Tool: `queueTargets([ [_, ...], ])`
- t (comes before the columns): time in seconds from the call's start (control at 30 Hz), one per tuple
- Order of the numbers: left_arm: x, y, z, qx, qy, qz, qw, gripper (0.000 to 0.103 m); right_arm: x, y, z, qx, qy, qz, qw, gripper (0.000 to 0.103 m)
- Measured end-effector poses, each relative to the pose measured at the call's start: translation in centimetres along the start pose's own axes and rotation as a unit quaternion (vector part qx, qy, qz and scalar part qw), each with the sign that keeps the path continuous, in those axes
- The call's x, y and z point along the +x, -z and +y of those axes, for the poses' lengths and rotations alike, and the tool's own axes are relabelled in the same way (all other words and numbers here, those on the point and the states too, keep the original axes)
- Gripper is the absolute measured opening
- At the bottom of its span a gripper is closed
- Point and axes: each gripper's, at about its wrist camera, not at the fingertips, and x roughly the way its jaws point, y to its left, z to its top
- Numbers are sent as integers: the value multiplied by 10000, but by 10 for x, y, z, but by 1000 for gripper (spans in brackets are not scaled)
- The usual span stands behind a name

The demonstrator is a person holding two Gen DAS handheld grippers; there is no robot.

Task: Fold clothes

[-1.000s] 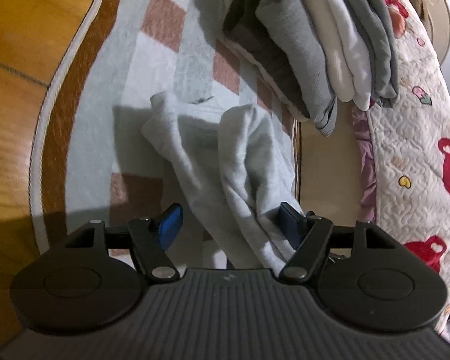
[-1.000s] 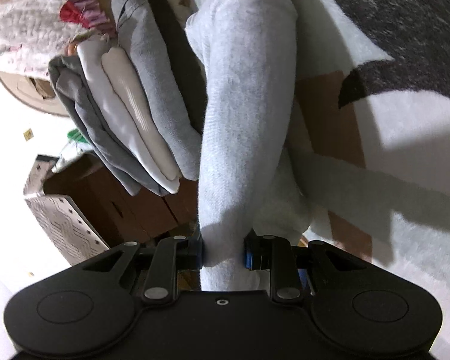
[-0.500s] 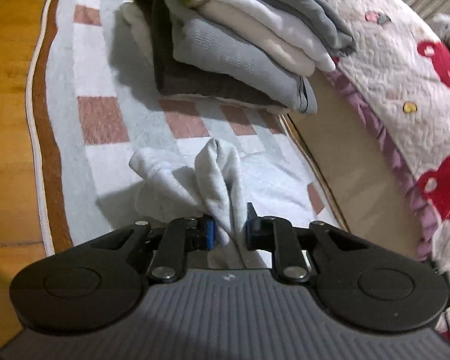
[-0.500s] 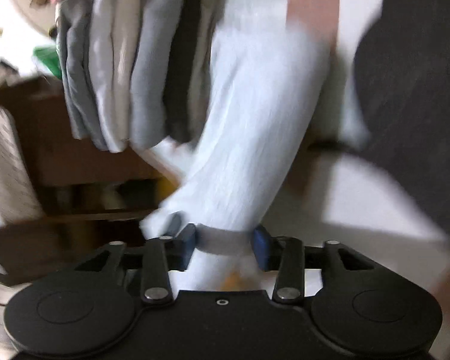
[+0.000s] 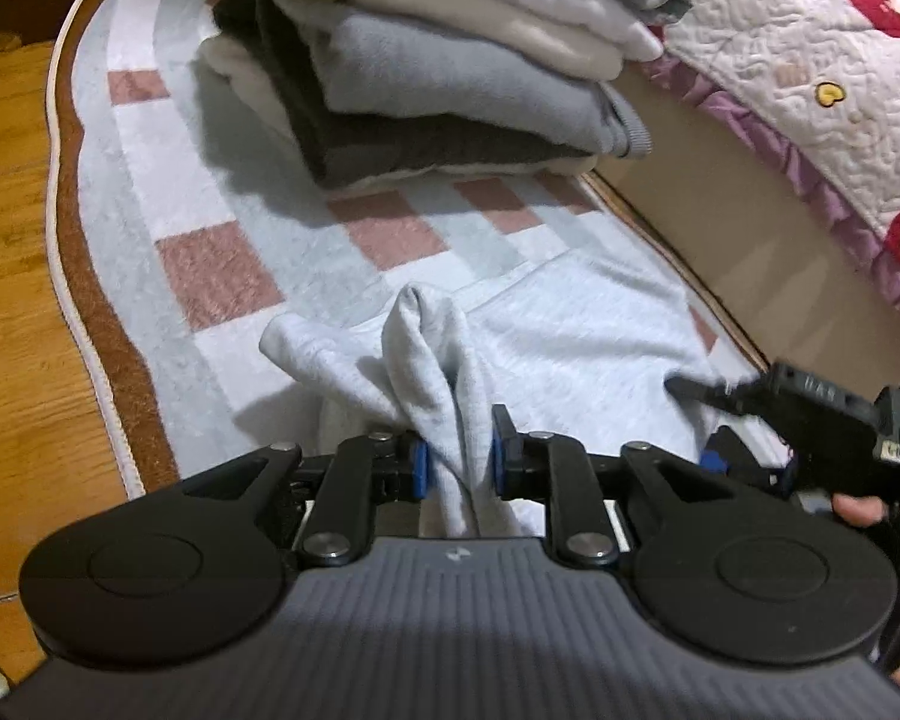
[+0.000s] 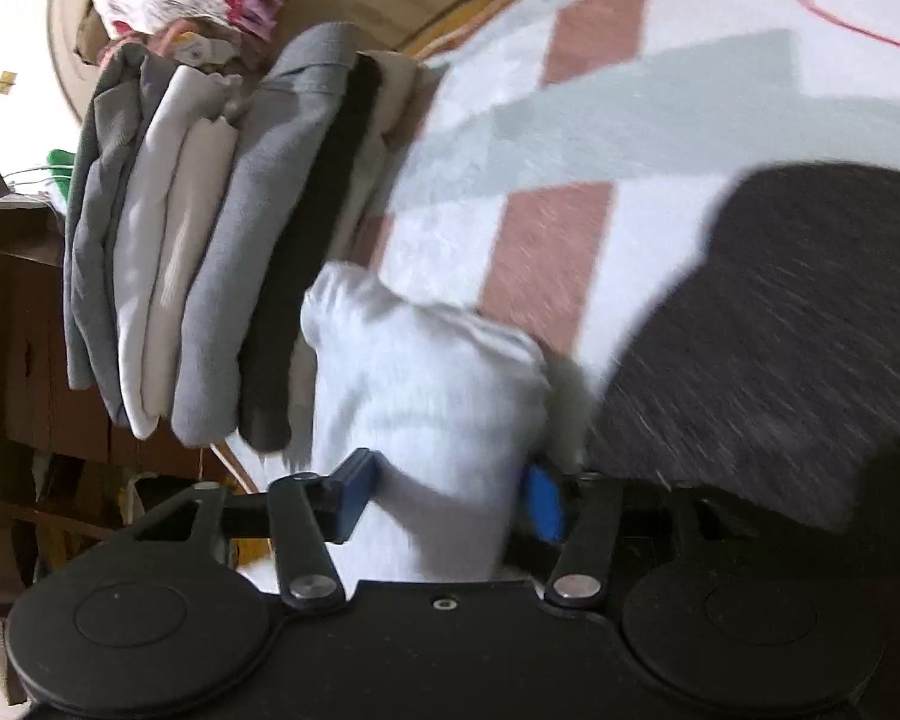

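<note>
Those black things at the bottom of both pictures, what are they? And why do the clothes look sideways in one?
They are grabbing tools that a person holds, one in each hand. Each carries a camera looking along its two fingers, so you get one picture per tool. The right one is tipped over, so its picture looks sideways.

The left gripper has its fingers pinched on a pale grey garment, which lies on a checked rug. The right gripper has its fingers wider apart, with the same cloth bunched between them.

Behind sits a stack of folded clothes. A quilt with red shapes is at the side.
</note>
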Motion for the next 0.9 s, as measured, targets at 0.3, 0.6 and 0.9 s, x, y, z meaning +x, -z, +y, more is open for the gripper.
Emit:
queueTargets([
  [0.3,14,4,1,551,-95,-409,9976,32,19,9,27,-1424,218,-490,9883,67],
  [0.6,-34,-8,-49,2144,18,-1210,9692,13,5,8,53,-1864,150,-962,9776,34],
  [0.9,-130,-75,-84,2802,885,-1874,9373,13,-98,20,163,-2294,87,-1600,9600,34],
])
